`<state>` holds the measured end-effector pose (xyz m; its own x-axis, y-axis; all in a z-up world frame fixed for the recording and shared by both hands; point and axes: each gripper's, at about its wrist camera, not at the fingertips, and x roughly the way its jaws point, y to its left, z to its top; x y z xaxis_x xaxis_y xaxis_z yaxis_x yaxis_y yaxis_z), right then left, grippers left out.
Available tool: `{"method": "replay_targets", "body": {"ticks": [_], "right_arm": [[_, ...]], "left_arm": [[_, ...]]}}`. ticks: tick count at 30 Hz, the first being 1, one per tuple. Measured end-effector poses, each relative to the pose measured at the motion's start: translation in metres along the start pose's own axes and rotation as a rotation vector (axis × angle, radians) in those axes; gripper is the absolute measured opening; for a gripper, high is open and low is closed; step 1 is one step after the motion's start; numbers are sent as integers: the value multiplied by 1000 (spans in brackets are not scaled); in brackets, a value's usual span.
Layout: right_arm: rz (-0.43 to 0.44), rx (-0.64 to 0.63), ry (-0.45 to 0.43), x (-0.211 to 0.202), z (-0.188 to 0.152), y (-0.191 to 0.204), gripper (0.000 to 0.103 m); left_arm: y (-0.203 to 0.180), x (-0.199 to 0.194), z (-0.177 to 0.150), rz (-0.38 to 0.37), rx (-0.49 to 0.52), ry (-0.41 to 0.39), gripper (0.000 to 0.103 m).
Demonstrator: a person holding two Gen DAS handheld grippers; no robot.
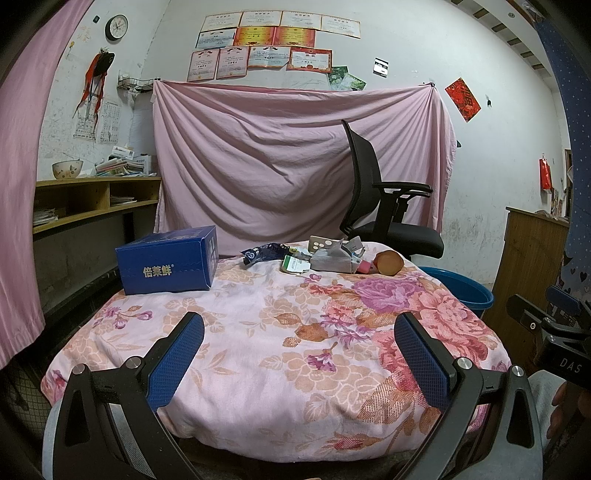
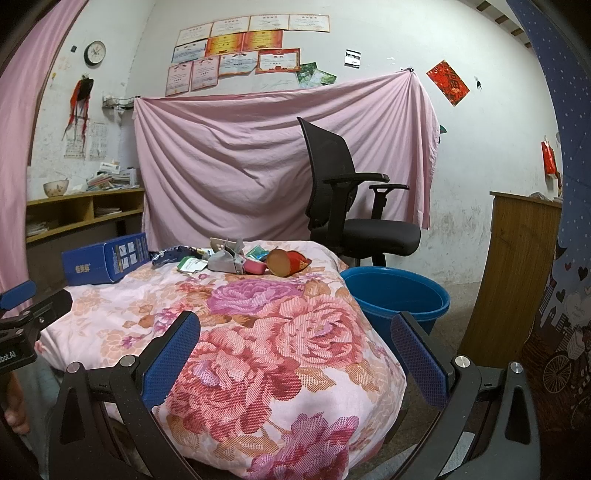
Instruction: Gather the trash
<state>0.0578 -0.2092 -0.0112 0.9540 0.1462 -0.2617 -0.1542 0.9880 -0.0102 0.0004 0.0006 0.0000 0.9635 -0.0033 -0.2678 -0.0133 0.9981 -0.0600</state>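
Both jaws gape empty; blue basin beside the quilt looks empty.

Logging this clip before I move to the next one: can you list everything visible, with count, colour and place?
Flowered quilt: one, pink, covering the table.
Cardboard box: one, blue, far-left on quilt.
Trash pile: several wrappers and small cartons, mixed colours, far edge of quilt.
Paper cup: one, red and brown, lying on its side at the pile's right end.
Plastic basin: one, blue, on the floor right of the table.
Office chair: one, black, behind the table.
Hanging sheet: one, pink, back wall.
Wall clock: one, upper left.
Left gripper: open, empty.
Right gripper: open, empty.
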Motion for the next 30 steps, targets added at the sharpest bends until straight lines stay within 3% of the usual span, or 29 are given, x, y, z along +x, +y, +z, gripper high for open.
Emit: {"method": "replay_targets", "body": {"ticks": [18, 30], "right_arm": [[20, 19, -2, 2, 2, -1, 103], [48, 0, -62, 26, 46, -10, 103]], "left_arm": [[4, 13, 0, -15, -6, 33, 101], [6, 47, 49, -8, -41, -58, 101]]}}
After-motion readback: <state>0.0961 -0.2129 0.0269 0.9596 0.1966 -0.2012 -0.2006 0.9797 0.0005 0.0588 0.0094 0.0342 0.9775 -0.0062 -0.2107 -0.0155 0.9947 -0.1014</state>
